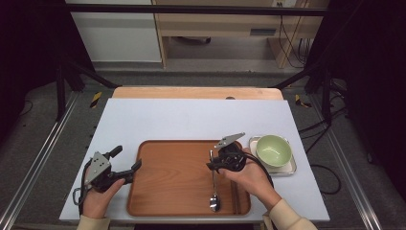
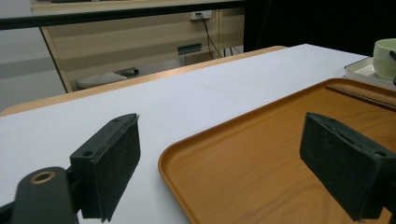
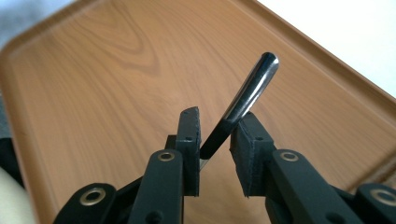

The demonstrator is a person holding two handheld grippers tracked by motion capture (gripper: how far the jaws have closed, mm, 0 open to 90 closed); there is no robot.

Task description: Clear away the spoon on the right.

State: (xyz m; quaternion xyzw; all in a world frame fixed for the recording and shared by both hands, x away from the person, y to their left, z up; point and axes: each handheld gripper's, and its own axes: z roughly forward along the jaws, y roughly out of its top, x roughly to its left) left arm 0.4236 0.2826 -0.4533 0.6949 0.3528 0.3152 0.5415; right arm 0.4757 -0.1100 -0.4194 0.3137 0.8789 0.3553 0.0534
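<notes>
A metal spoon [image 1: 214, 191] lies lengthwise on the right part of a brown wooden tray [image 1: 172, 177], bowl end toward the front edge. My right gripper [image 1: 212, 165] is shut on the spoon's handle near its far end. In the right gripper view the dark handle [image 3: 252, 84] crosses slantwise between the two pads of the right gripper [image 3: 218, 116], above the tray [image 3: 116, 70]. My left gripper [image 1: 127, 159] stands open at the tray's left rim with nothing in it. Seen from the left gripper [image 2: 222, 123], its jaws straddle the tray's corner [image 2: 261, 168].
A pale green bowl [image 1: 273, 149] sits on a small white square plate [image 1: 290, 167] right of the tray; both bowl [image 2: 385, 58] and plate [image 2: 362, 70] show far off. Dark chopsticks [image 1: 235, 196] lie along the tray's right side. White tabletop [image 1: 191, 120] extends behind.
</notes>
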